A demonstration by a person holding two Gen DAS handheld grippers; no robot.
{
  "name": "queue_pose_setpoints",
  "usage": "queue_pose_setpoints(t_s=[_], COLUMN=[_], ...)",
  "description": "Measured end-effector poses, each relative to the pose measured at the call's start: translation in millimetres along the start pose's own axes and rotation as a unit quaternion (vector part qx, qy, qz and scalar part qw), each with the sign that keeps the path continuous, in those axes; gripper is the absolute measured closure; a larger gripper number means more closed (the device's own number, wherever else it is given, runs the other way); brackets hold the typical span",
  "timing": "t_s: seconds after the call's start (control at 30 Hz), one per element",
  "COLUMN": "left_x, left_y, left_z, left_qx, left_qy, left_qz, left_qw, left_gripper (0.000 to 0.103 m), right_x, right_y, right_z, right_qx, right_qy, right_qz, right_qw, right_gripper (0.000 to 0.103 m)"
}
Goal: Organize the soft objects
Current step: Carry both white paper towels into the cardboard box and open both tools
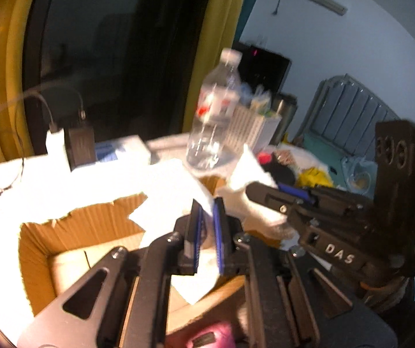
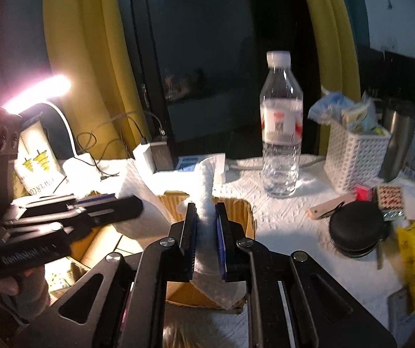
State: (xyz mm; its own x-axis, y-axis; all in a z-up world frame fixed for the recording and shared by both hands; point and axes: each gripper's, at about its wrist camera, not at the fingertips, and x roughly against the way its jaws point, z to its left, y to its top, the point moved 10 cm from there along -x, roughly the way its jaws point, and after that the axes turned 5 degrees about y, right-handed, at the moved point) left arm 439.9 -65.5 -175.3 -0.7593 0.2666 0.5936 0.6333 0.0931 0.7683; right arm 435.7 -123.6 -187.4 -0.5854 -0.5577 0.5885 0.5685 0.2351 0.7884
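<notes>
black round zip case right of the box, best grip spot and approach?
Take the round zip case across its rim from above with the right hand-held gripper, which now pinches a white sheet. It lies flat, domed; clutter crowds its far and right sides.

Cardboard box (image 2: 236, 211) sits at the desk's (image 2: 294, 261) near edge, a paper towel (image 2: 207, 191) rising out of it. Behind it stands the water bottle (image 2: 281, 124); basket (image 2: 355, 159) and steel tumbler (image 2: 398, 142) toward the far right corner, round case (image 2: 355, 229) at the right edge.

white tissue (image 2: 206, 191); brown box (image 1: 71, 232); yellow curtain (image 2: 71, 58)
</notes>
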Motion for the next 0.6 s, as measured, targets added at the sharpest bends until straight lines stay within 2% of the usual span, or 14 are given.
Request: queue_pose_setpoints(t_s=[0.1, 0.2, 0.27, 0.33, 0.4, 0.43, 0.47, 0.6], left_x=[-17, -29, -33, -32, -28, -24, -20, -5], left_y=[-13, -23, -28, -31, -31, -29, -28, -27], left_z=[2, 7, 8, 8, 8, 7, 6, 2], left_qx=[0.0, 0.004, 0.003, -0.002, -0.011, -0.012, -0.01, -0.015], left_qy=[0.004, 0.014, 0.019, 0.026, 0.04, 0.042, 0.036, 0.038], left_qz=[0.028, 0.051, 0.064, 0.068, 0.065, 0.061, 0.057, 0.049], left_qw=[0.9996, 0.9986, 0.9978, 0.9973, 0.997, 0.9972, 0.9977, 0.998], left_gripper=[0.093, 0.088, 0.079, 0.072, 0.056, 0.041, 0.032, 0.032], right_x=[-11, -21, -26, -27, -24, -22, -19, -4], right_y=[-8, -16, -20, -22, -20, -18, -16, -10], right_z=[-5, -8, -9, -10, -10, -11, -12, -16], right_qx=[-0.009, -0.019, -0.024, -0.026, -0.03, -0.031, -0.032, -0.038], right_qy=[0.0, 0.008, 0.01, 0.008, 0.008, 0.005, 0.0, -0.013], right_qz=[0.014, 0.027, 0.036, 0.039, 0.035, 0.032, 0.029, 0.016], right_qw=[1.0, 0.999, 0.999, 0.999, 0.999, 0.999, 0.999, 0.999], right_gripper=[0.09, 0.089, 0.083, 0.062, 0.057, 0.057, 0.056, 0.055])
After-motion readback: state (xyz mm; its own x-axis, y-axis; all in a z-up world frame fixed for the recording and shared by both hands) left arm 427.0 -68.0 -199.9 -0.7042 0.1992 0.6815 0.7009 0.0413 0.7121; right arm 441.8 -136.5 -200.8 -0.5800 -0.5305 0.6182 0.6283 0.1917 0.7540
